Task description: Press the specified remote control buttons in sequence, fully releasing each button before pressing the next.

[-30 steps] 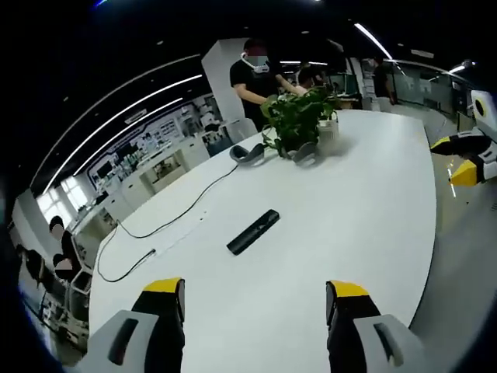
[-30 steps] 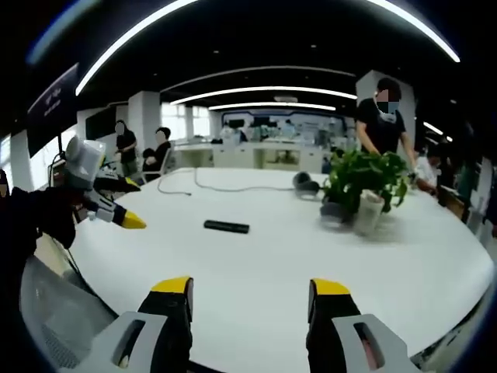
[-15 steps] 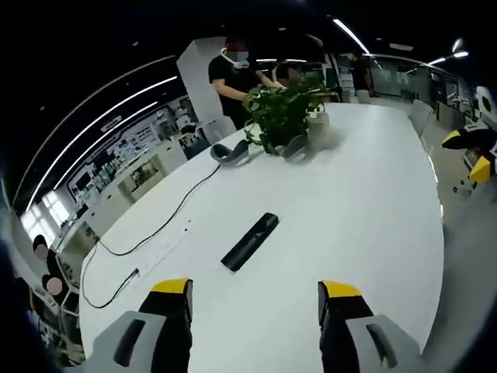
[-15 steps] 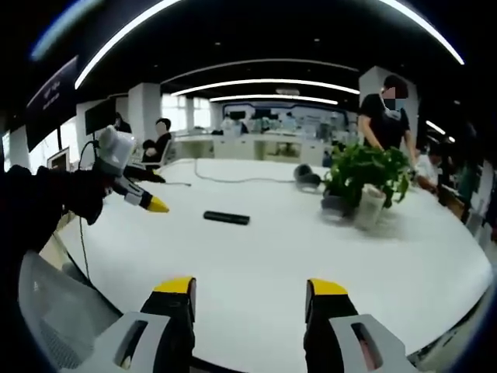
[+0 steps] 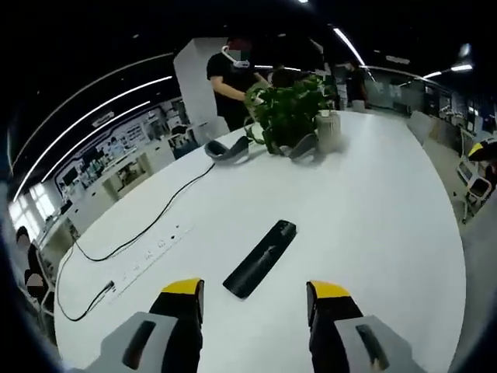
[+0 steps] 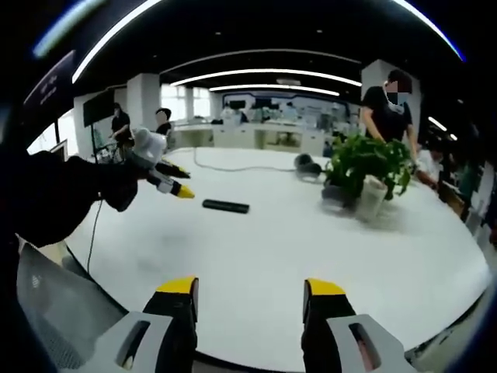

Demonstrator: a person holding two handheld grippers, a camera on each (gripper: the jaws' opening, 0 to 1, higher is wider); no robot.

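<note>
Barely started imo. Remote point(image 5: 261, 258) lying flat on white worktop point(image 5: 373, 202), untouched. Left gripper point(image 5: 255, 291) just short of it, jaws spread. Right gripper point(image 6: 248, 289) well apart, jaws spread, empty. All presses left.

- An open-plan office: long curved strip lights point(image 6: 264, 74) run across a dark ceiling.
- A large white oval worktop point(image 5: 373, 210) like a meeting table, with a potted plant point(image 5: 291, 109) and a black cable point(image 5: 167, 206) on it.
- Far rows of white desks point(image 6: 264, 140) with people point(image 6: 120, 124) at them.
- A standing person point(image 6: 388, 109) beside a white pillar point(image 5: 194, 85).
- A mesh office chair point(image 6: 54, 303) at the near edge.
</note>
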